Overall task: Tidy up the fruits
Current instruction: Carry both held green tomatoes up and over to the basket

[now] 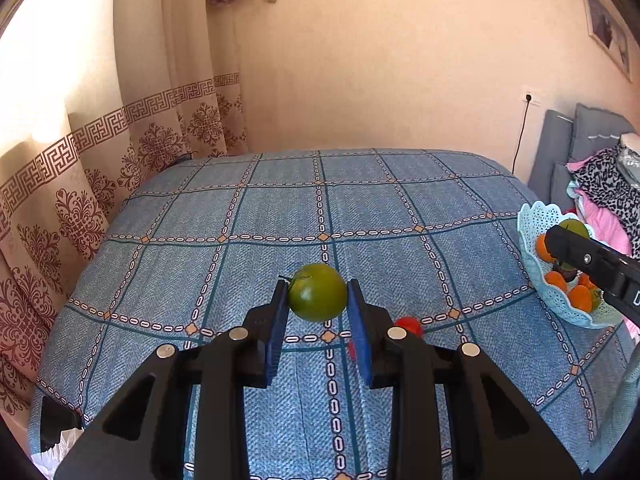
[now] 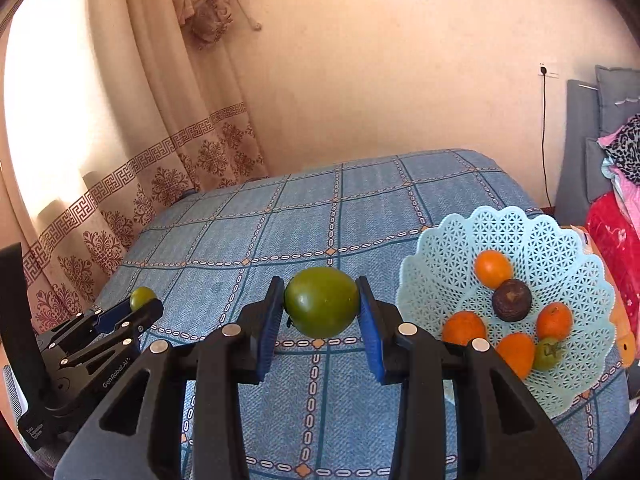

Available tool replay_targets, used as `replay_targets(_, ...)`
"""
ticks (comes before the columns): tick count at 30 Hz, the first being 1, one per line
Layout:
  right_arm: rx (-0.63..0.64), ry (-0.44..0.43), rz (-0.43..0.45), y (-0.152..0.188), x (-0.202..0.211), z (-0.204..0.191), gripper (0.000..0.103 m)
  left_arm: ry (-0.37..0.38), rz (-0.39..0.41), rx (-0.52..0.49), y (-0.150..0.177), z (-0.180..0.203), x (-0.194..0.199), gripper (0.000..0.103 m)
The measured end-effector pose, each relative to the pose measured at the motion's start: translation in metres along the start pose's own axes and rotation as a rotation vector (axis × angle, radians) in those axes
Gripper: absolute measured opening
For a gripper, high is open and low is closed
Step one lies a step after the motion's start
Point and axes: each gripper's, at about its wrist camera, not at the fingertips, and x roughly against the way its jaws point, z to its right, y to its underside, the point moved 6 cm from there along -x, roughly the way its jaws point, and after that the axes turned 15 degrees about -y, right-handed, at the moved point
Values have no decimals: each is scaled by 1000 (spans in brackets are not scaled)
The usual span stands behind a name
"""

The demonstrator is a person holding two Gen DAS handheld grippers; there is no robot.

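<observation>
Our left gripper [image 1: 318, 294] clamps a green tomato [image 1: 317, 292] above the bed's [image 1: 240, 208] middle; our right gripper [image 2: 321, 300] clamps another green tomato [image 2: 321, 302], just beside the basket [image 2: 516, 232] at the bed's right edge.

Bed [image 1: 280, 208] with blue plaid cover, chain-pattern lines crossing it. Beige curtain [image 1: 80, 184] along left side, brown key-pattern band and floral motifs, bright window light behind. Curtain tieback [image 2: 204, 12] bunched high on wall. Plain peach wall [image 1: 380, 60] behind bed. Socket [image 1: 530, 98] on wall at right, black cord [image 1: 520, 140] hanging from it. Grey headboard [image 1: 560, 148] at right. Clothes pile [image 1: 604, 188] beside it: leopard print, pink. Framed picture [image 1: 608, 28] upper right.
</observation>
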Motion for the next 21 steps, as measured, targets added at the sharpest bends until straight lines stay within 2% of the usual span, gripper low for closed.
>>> replay_targets(21,-198,187,128,-3,78,126,38,137,52,-144,-22,107,33,30)
